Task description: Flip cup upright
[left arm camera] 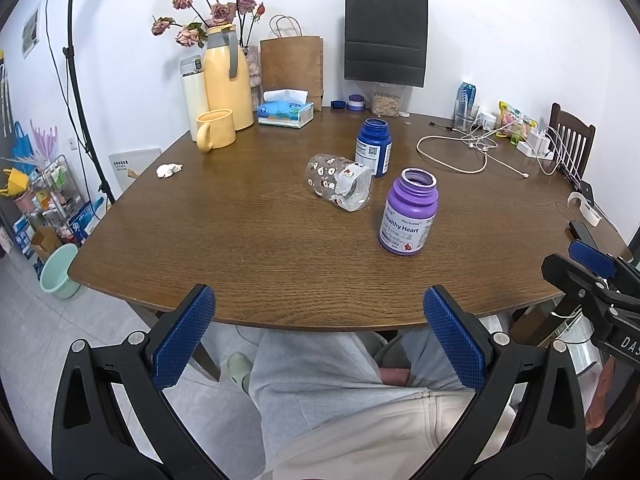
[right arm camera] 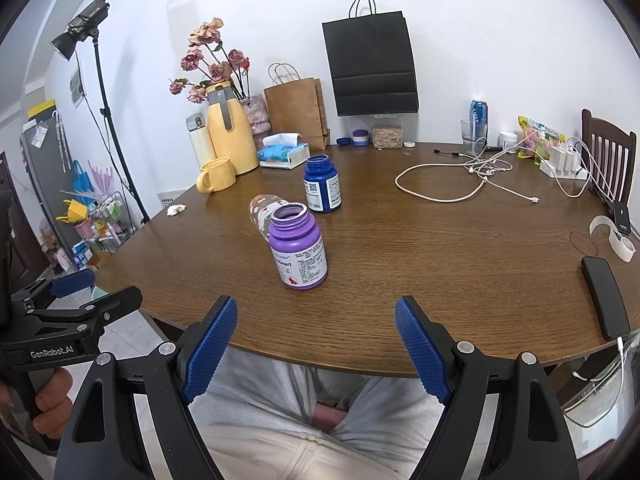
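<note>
My left gripper (left arm camera: 319, 344) fills the bottom of its frame with the jaws spread wide and nothing between them, hanging off the near edge of the table (left arm camera: 240, 240) above my lap. My right gripper (right arm camera: 316, 350) sits the same way at the bottom of its own frame, wide and empty. I judge both are held back here because the reach has not begun, and the open jaws are ready to take something round.

Further out, at the centre of the left view, the cup (left arm camera: 339, 182) lies on its side on the wood, a clear one printed with small figures, its mouth turned toward the lower right of the frame. In the right view most of the cup (right arm camera: 262, 206) is hidden behind the purple bottle (right arm camera: 298, 249), so the left side has the clearer approach. The blue bottle (left arm camera: 373, 147) stands just behind the cup, near enough that I may bump it as the cup swings up.

Counting: one cup to turn, two open bottles standing upright, one yellow mug (left arm camera: 214, 130) at upper left beside one yellow jug (left arm camera: 226, 76), and two paper bags against the wall at the top.
</note>
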